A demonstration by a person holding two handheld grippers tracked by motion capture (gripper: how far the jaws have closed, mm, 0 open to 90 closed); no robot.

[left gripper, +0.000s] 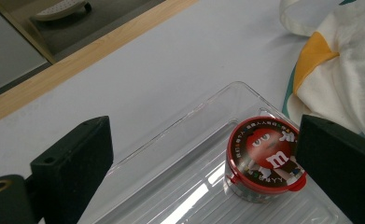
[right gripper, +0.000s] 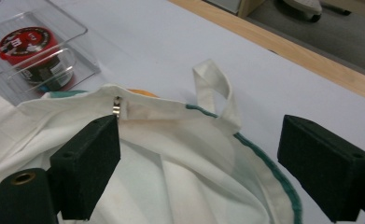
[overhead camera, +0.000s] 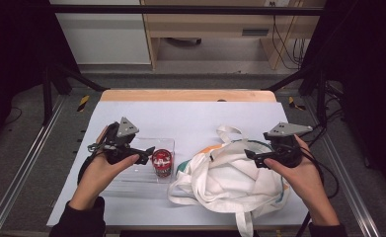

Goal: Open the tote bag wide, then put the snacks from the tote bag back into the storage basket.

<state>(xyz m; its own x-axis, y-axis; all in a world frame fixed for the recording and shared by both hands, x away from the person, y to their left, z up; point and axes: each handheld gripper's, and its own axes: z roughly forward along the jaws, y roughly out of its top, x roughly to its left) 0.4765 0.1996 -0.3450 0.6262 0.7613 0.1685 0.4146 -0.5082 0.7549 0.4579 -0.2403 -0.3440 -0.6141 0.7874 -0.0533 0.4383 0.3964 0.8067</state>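
— Candy tub (left gripper: 264, 161), the red-lidded one: where is it?
— Standing in the clear tray (left gripper: 180, 140), just ahead of the left gripper (overhead camera: 148, 154), near its right finger and untouched. Those fingers (left gripper: 73, 163) are spread wide, grasping nothing.
— And the right gripper (overhead camera: 252, 157)?
— Its fingers (right gripper: 89, 163) are released too, hovering over the white tote bag (overhead camera: 230, 175); the bag's rim and one handle loop (right gripper: 215, 88) lie between and beyond them on the tabletop (overhead camera: 190, 116).

Candy tub (left gripper: 264, 161) partly hidden behind own right jaw; lid text too small to read. Tote bag (right gripper: 171, 163) cut off below jaws.
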